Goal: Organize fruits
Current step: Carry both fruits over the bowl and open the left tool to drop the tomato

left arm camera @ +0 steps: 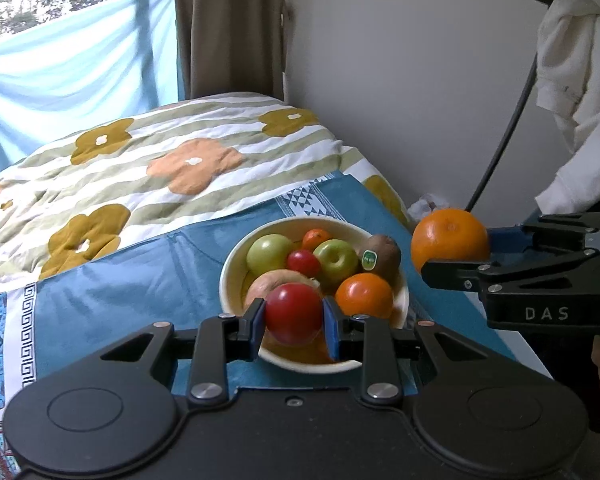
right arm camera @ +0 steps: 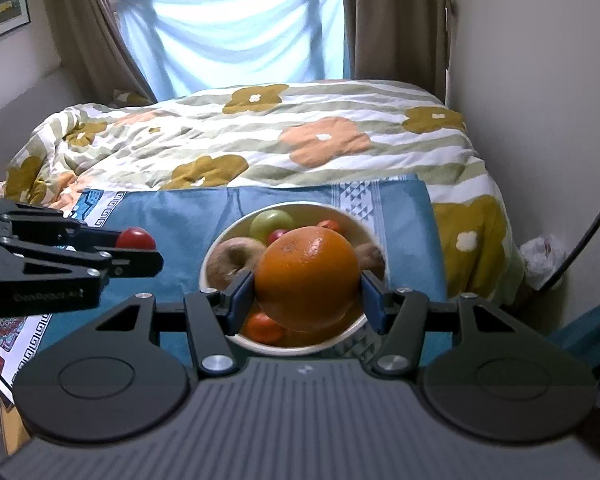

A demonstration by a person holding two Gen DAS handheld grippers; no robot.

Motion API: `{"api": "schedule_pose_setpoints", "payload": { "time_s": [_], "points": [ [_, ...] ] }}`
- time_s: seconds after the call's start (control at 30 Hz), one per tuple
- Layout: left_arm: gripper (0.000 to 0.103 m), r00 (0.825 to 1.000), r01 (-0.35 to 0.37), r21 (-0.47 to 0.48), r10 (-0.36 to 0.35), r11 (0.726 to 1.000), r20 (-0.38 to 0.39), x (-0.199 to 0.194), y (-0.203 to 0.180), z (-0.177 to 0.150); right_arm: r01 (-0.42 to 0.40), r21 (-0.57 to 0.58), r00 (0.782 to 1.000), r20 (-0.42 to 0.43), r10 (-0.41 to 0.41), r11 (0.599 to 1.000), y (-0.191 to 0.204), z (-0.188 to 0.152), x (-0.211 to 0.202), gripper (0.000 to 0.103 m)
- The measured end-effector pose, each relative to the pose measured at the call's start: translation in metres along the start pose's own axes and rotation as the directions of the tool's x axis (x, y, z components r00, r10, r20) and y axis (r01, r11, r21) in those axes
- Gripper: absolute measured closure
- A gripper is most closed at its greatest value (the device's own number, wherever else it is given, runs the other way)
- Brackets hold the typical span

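Note:
A cream bowl (left arm camera: 232,276) (right arm camera: 374,240) stands on a blue cloth and holds two green apples (left arm camera: 269,254), a small red fruit, a kiwi (left arm camera: 384,255) with a sticker, oranges (left arm camera: 364,295) and a brownish apple (right arm camera: 230,260). My left gripper (left arm camera: 294,320) is shut on a red fruit (left arm camera: 294,312) (right arm camera: 136,239), held above the bowl's near side. My right gripper (right arm camera: 308,286) is shut on a large orange (right arm camera: 308,276) (left arm camera: 450,238), held above the bowl; in the left wrist view it hangs to the right of the bowl.
The blue patterned cloth (left arm camera: 132,292) (right arm camera: 172,216) lies over the foot of a bed with a flowered quilt (left arm camera: 172,168) (right arm camera: 260,140). A wall, a black cable (left arm camera: 504,136) and white clothing (left arm camera: 572,80) are at the right. Curtains and a window stand behind the bed.

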State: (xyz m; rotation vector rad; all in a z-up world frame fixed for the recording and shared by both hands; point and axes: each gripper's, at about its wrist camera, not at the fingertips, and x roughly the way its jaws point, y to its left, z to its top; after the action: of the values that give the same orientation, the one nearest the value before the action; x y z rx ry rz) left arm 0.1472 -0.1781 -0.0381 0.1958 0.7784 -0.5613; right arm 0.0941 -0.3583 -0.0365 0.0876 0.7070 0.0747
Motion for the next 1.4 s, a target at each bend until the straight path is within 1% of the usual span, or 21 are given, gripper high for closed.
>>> {"api": "schedule_pose_setpoints", "payload": {
  "time_s": [0.13, 0.27, 0.43, 0.6, 0.77, 0.83, 0.9, 0.93, 1.0, 1.1, 1.3, 1.4],
  "points": [
    [0.070, 0.999, -0.037, 0.006, 0.037, 0.999, -0.006, 0.019, -0.016, 0.006, -0.027, -0.008, 1.000, 0.002, 0.027, 1.000, -0.020, 0.005, 0.007, 0.032],
    [0.070, 0.998, -0.055, 0.005, 0.056, 0.998, -0.023, 0.040, -0.029, 0.011, -0.055, -0.012, 0.998, -0.002, 0.055, 0.998, -0.039, 0.011, 0.019, 0.032],
    [0.070, 0.995, -0.088, 0.040, 0.090, 0.995, -0.038, 0.065, -0.045, 0.016, -0.075, -0.009, 0.997, -0.012, 0.075, 0.997, -0.061, 0.016, 0.033, 0.032],
    [0.070, 0.991, -0.117, 0.064, 0.120, 0.991, -0.053, 0.087, -0.053, 0.019, -0.084, 0.002, 0.996, -0.020, 0.084, 0.997, -0.076, 0.020, 0.046, 0.032],
    [0.068, 0.988, -0.133, 0.084, 0.138, 0.988, -0.067, 0.098, -0.058, 0.021, -0.089, 0.006, 0.996, -0.023, 0.089, 0.996, -0.084, 0.024, 0.055, 0.032],
    [0.061, 0.987, -0.139, 0.081, 0.144, 0.987, -0.065, 0.098, -0.059, 0.021, -0.091, 0.007, 0.996, -0.022, 0.091, 0.996, -0.086, 0.026, 0.056, 0.032],
    [0.050, 0.988, -0.136, 0.078, 0.141, 0.988, -0.059, 0.096, -0.057, 0.022, -0.094, 0.006, 0.995, -0.021, 0.094, 0.996, -0.087, 0.028, 0.058, 0.032],
    [0.047, 0.988, -0.138, 0.079, 0.143, 0.987, -0.059, 0.095, -0.057, 0.022, -0.095, 0.005, 0.995, -0.021, 0.095, 0.995, -0.088, 0.029, 0.060, 0.032],
    [0.033, 0.986, -0.152, 0.080, 0.157, 0.985, -0.052, 0.089, -0.056, 0.022, -0.098, 0.002, 0.995, -0.022, 0.098, 0.995, -0.088, 0.031, 0.062, 0.032],
    [0.028, 0.985, -0.167, 0.055, 0.169, 0.984, -0.039, 0.079, -0.049, 0.022, -0.107, -0.008, 0.994, -0.023, 0.106, 0.994, -0.086, 0.036, 0.067, 0.032],
    [0.020, 0.978, -0.209, -0.043, 0.208, 0.977, -0.026, 0.058, -0.026, 0.025, -0.142, -0.038, 0.990, -0.025, 0.141, 0.989, -0.076, 0.049, 0.084, 0.032],
    [0.019, 0.974, -0.228, -0.082, 0.227, 0.970, -0.022, 0.051, -0.015, 0.025, -0.164, -0.057, 0.986, -0.029, 0.162, 0.985, -0.068, 0.056, 0.094, 0.032]
  ]
}}
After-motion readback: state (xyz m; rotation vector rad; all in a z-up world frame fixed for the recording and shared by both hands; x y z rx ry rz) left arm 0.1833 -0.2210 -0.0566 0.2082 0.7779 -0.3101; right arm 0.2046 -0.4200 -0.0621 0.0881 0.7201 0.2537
